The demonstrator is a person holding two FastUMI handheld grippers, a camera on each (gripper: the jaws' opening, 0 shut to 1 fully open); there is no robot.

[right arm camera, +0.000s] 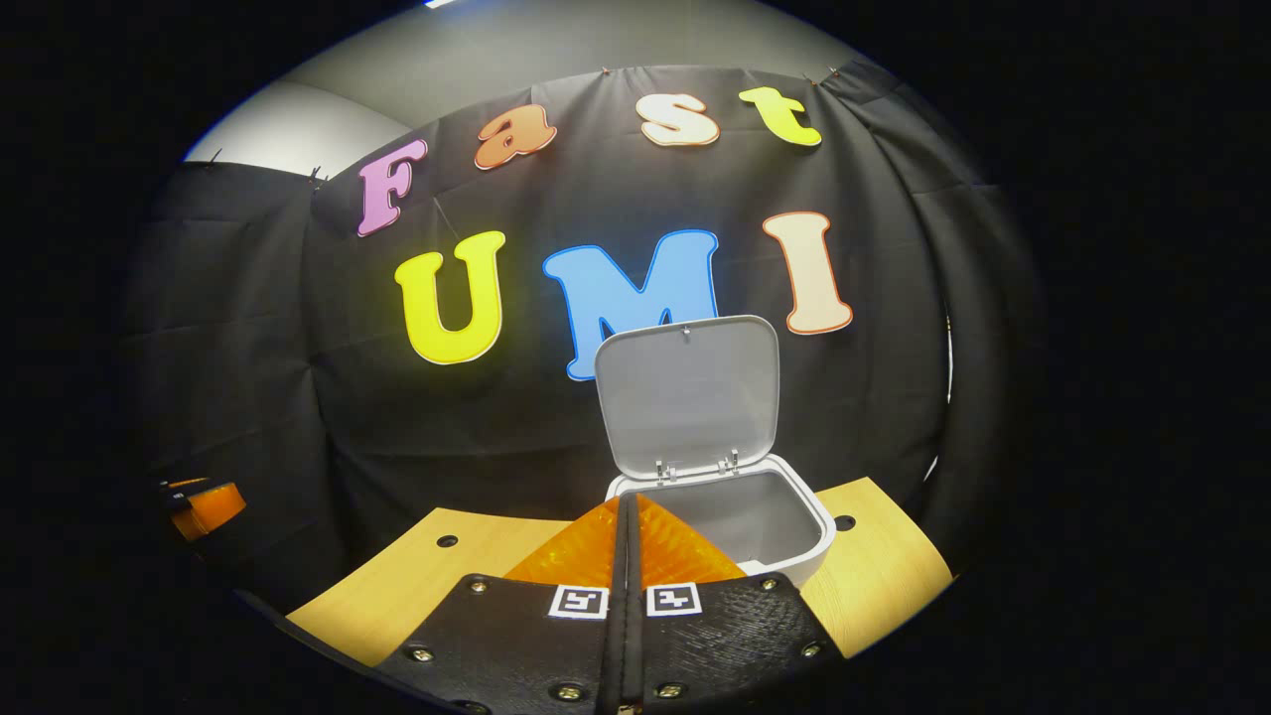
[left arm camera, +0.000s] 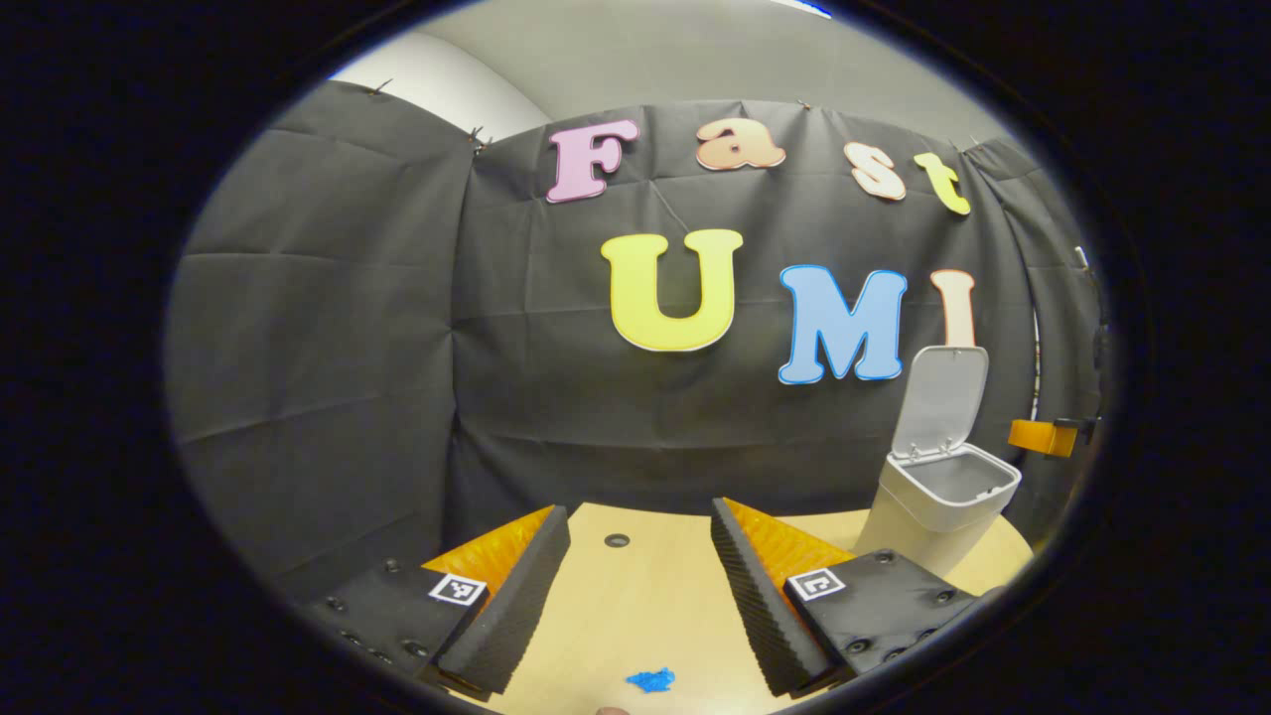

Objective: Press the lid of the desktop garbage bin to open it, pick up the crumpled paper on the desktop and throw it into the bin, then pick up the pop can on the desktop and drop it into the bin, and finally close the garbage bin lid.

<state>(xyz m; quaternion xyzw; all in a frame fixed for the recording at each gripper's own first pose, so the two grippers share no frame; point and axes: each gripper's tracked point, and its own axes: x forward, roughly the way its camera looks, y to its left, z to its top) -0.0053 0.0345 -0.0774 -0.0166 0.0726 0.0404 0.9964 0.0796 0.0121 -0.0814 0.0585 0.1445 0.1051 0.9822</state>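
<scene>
Your right gripper (right arm camera: 626, 596) has its fingers pressed together with nothing between them, sitting just in front of the bin (right arm camera: 794, 541). The bin's lid (right arm camera: 687, 395) stands upright, and what you can see inside is bare grey wall. Your left gripper (left arm camera: 640, 596) is spread wide and holds nothing, off to the bin's left over the table (left arm camera: 635, 606), with a blue scrap (left arm camera: 650, 680) below it.

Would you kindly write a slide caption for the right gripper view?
Right gripper, jaws shut and empty, faces the bin, whose lid stands open on the table.
</scene>
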